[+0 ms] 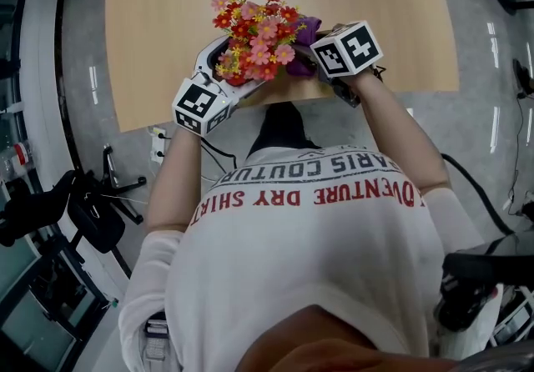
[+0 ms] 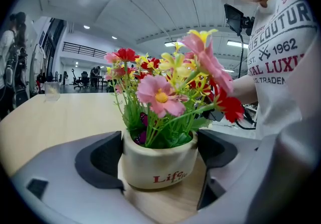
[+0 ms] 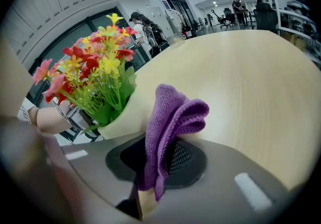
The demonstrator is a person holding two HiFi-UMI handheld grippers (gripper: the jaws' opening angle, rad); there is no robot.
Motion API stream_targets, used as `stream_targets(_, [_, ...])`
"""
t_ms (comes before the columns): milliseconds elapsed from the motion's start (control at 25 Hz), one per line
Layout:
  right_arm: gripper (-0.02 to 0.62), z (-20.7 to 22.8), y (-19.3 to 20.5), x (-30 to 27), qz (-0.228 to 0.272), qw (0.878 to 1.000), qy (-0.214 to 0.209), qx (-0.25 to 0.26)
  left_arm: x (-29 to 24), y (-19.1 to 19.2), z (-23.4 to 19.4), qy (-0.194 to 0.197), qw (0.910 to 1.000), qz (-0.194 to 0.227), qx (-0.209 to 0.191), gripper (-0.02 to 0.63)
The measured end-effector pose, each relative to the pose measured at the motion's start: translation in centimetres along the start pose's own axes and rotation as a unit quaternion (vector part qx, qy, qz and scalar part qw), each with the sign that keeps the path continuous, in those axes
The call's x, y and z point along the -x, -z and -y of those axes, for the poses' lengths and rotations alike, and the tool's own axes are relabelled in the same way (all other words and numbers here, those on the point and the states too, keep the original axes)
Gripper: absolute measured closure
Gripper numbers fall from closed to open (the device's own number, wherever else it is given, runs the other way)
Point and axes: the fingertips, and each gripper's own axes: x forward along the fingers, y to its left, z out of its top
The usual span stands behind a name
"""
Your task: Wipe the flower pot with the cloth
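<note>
A cream flower pot point(image 2: 158, 162) with red lettering holds pink, red and yellow flowers point(image 1: 254, 32). My left gripper point(image 2: 158, 155) is shut on it, a dark pad point(image 2: 100, 160) pressed to each side. The pot sits over the wooden table point(image 1: 167, 12), near its front edge. My right gripper point(image 3: 163, 160) is shut on a folded purple cloth point(image 3: 173, 117), which sticks up from its jaws. In the right gripper view the cloth lies right beside the pot's wall point(image 3: 120, 123); I cannot tell whether they touch. From above, the cloth point(image 1: 305, 31) shows just right of the flowers.
A clear cup point(image 2: 51, 91) stands far off on the table. The table's front edge point(image 1: 275, 108) runs just under both grippers, against the person's body. Cables and a chair base point(image 1: 108, 195) lie on the floor to the left. People point(image 3: 145, 29) stand in the background.
</note>
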Motion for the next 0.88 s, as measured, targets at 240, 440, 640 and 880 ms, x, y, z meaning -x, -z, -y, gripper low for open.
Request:
stream_targets(240, [0.535, 0.2, -0.4, 0.1, -0.011, 1.0, -0.005, 0.001, 0.1, -0.2, 0.1, 0.001, 1.0, -0.002, -0.002, 0.135])
stream_targets(440, [0.534, 0.4, -0.8, 1.2, 0.038, 0.999, -0.013, -0.026, -0.1, 0.1, 0.2, -0.009, 0.9999, -0.002, 0.009, 0.135])
stream_targets(640, [0.534, -1.5, -1.5, 5.3, 0.09, 0.996, -0.005, 0.0, 2.1, -0.1, 1.0, -0.044, 0.9983, 0.019, 0.032, 0.135])
stream_targets(880, [0.534, -7.5, 0.0, 13.2, 0.152, 0.987, -0.026, 0.055, 8.1, -2.6, 5.8, -0.062, 0.9818, 0.075, 0.163, 0.14])
